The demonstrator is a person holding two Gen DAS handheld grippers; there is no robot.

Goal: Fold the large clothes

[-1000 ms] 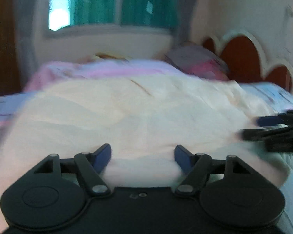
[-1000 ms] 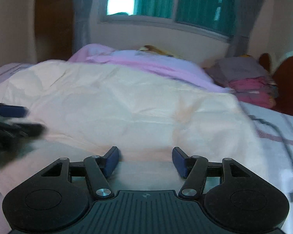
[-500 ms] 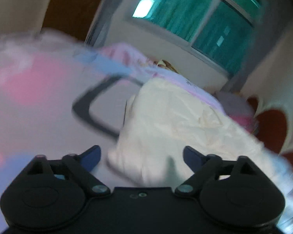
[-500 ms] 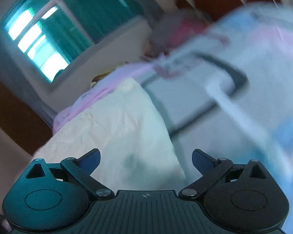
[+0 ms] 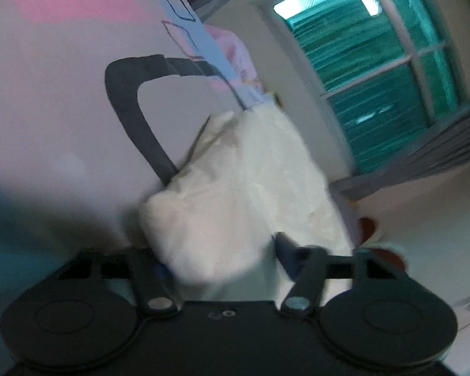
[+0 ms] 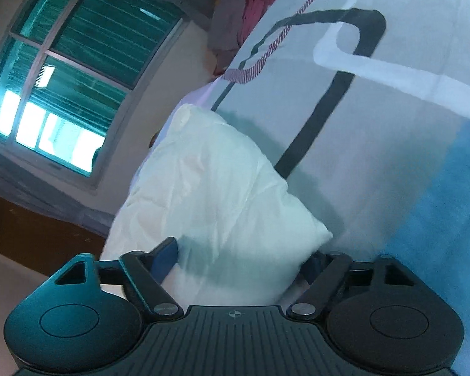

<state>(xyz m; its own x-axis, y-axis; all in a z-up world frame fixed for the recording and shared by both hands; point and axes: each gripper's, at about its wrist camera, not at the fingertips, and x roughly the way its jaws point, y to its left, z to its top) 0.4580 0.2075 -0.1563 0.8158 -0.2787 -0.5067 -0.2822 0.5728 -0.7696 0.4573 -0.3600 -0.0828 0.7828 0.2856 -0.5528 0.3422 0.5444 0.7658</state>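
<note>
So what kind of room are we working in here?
Most likely a bedroom. The cream garment lies on a patterned bedsheet, a curtained window is behind it, and a pile of clothes sits at the far end of the bed.

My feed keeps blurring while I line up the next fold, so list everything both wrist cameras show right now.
Garment: one, cream-white, lying on the bed, a near corner between the fingers of each gripper.
Bedsheet: one, pale with dark, pink and blue patterns, under the garment.
Clothes pile: one, grey and pink, far end of the bed.
Window: one, teal-lit, on the far wall.
Curtain: grey, beside the window.
Left hand-held gripper: one, black with blue pads, jaws closing around a garment corner.
Right hand-held gripper: one, black with blue pads, jaws closing around the other near corner.
</note>
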